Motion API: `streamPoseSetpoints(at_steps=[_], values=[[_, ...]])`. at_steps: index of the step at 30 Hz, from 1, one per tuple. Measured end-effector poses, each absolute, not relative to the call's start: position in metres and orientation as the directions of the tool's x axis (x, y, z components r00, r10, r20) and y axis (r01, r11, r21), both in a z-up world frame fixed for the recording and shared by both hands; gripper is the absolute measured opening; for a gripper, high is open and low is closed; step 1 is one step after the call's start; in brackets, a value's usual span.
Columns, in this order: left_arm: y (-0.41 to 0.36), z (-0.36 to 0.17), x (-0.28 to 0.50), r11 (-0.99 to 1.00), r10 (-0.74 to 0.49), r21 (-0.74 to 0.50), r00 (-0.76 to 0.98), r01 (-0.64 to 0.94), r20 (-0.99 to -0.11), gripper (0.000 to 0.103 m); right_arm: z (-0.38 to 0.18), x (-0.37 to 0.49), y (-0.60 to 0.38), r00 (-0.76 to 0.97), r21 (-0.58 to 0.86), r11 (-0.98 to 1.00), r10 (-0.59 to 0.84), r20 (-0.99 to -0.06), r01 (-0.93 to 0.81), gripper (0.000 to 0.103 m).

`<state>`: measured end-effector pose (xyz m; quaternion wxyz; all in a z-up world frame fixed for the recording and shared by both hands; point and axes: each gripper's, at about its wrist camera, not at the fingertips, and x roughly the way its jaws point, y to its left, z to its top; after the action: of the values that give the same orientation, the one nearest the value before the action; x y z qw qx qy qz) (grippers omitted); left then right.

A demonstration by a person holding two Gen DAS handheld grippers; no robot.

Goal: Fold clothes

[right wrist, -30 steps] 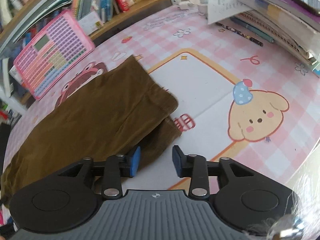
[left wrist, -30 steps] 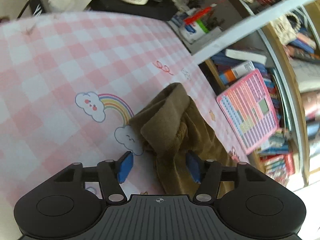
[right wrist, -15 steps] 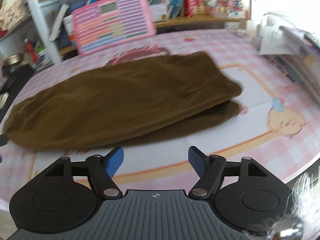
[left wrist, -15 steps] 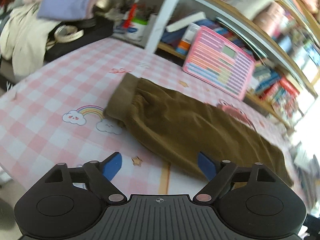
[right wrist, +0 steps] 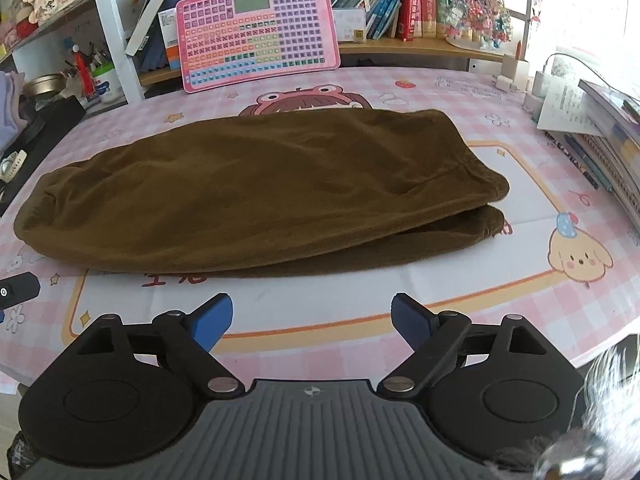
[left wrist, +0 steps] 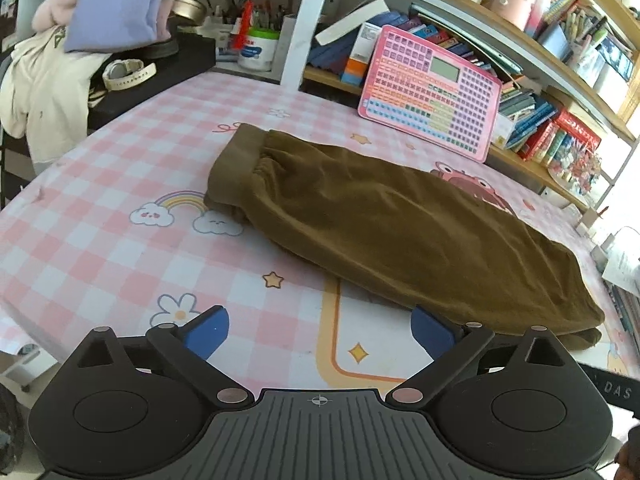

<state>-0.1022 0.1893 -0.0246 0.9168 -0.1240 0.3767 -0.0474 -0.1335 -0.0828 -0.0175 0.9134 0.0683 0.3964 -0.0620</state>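
Note:
Brown trousers [left wrist: 384,224] lie folded lengthwise, one leg on the other, across the pink checked desk mat [left wrist: 100,240]. Their elastic waistband sits at the left end in the left wrist view, and the leg cuffs [right wrist: 486,200] at the right end in the right wrist view. My left gripper [left wrist: 320,334] hangs open above the mat, short of the trousers' near edge, with nothing between its blue pads. My right gripper [right wrist: 312,320] is open too, above the mat in front of the middle of the trousers [right wrist: 256,192], not touching them.
A pink toy keyboard [right wrist: 256,28] leans against the bookshelf behind the trousers. Stacked books and papers [right wrist: 600,136] crowd the right edge. A black box with a watch [left wrist: 128,72] and cream clothes [left wrist: 44,92] stand at the left. The mat's front edge is near both grippers.
Both grippers opened, letting go of the trousers, and pulled back toward the front edge of the desk. The trousers now lie flat along their whole length.

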Motion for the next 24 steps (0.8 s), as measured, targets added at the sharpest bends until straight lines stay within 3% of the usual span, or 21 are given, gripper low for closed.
streamPoseSetpoints(at_steps=[14,24], values=[[0.123,-0.017,-0.105,0.985,-0.093,-0.166,0.706,-0.036,-0.702,0.099,-0.025,-0.131,-0.146,0.712,0.086,0.987,-0.037,-0.702,0.137,0.09],[0.117,-0.026,-0.11,0.978,-0.052,-0.174,0.674,-0.115,-0.737,0.099,-0.045,-0.135,-0.159,0.671,0.101,0.989,0.001,-0.741,0.11,0.09]])
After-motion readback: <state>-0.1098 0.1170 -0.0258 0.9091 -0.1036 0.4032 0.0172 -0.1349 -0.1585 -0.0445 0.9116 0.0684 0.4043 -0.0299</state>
